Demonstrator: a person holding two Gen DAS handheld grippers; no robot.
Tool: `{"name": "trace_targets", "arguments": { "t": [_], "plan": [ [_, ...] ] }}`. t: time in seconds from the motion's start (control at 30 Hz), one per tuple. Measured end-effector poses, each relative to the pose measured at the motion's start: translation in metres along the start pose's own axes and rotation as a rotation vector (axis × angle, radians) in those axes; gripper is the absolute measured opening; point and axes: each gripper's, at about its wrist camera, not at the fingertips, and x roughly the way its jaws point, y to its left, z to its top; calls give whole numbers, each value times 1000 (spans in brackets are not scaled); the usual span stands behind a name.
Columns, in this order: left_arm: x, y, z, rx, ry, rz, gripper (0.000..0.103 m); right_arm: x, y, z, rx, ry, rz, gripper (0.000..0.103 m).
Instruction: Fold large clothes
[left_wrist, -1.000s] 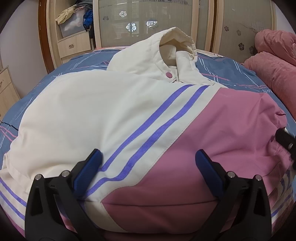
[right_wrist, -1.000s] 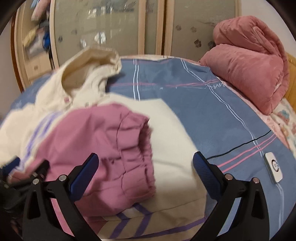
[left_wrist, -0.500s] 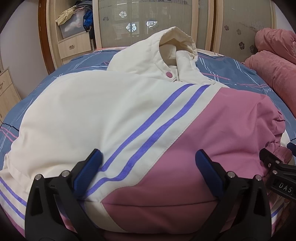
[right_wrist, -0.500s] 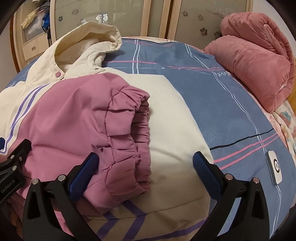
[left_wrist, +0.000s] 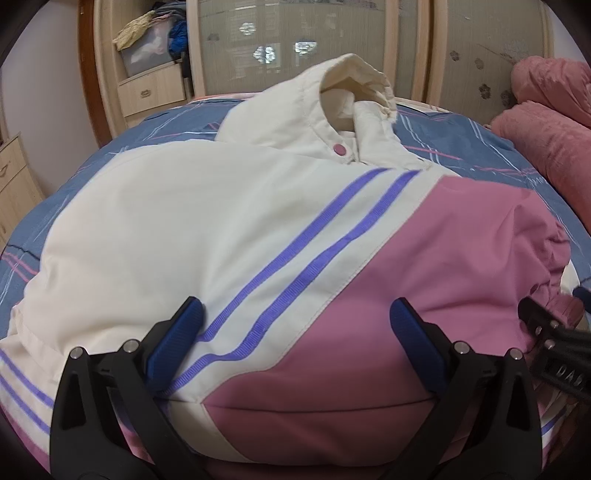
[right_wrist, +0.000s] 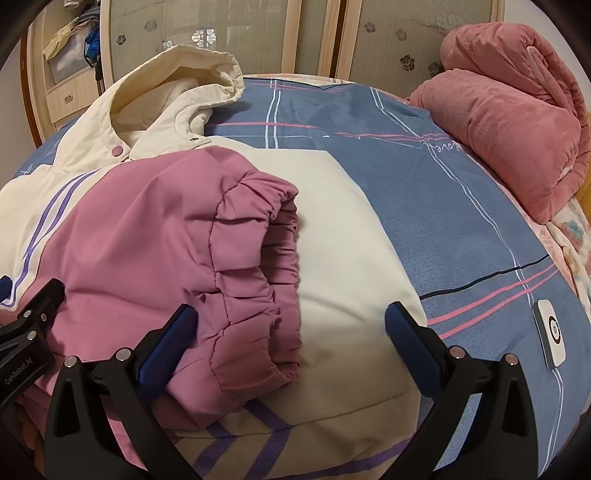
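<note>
Jacket (left_wrist: 207, 229) filled the centre and lower half of both views: a puffy hooded coat in cream and pink, lying on the blue striped bedsheet (right_wrist: 436, 206). It was padded and smooth-faced, with two purple ribbon stripes (left_wrist: 295, 258) running diagonally. One sleeve lay folded across the body, and its gathered pink cuff (right_wrist: 258, 273) sat at mid-frame in the right wrist view. The hood (right_wrist: 177, 85) stood up in the upper left there, stiff and open. A rolled pink blanket (right_wrist: 509, 122) occupied the upper right, well apart from the coat.

Left gripper (left_wrist: 295, 350) was spread wide over the near hem, gripping nothing. Right gripper (right_wrist: 291, 347) was likewise wide open over the cuff and empty.

The risk, as I judged it, was springiness: thick padding could push the folded sleeve back out, and the slick shell might slip from a shallow pinch. A small white remote (right_wrist: 550, 332) at lower right could be caught by swung cloth.
</note>
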Motion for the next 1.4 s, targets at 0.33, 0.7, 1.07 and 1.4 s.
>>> {"name": "trace_targets", "arguments": {
  "t": [0.33, 0.7, 1.07, 1.4],
  "plan": [
    [-28, 39, -1, -101, -28, 111, 101, -12, -3, 3, 38, -28, -7, 102],
    [-8, 59, -20, -193, -8, 12, 101, 4, 28, 0, -44, -14, 6, 102],
    [-22, 66, -10, -237, -45, -27, 101, 5, 29, 0, -28, -29, -6, 102],
    [0, 74, -9, -219, 21, -31, 101, 14, 35, -1, 2, -26, 7, 102]
  ]
}}
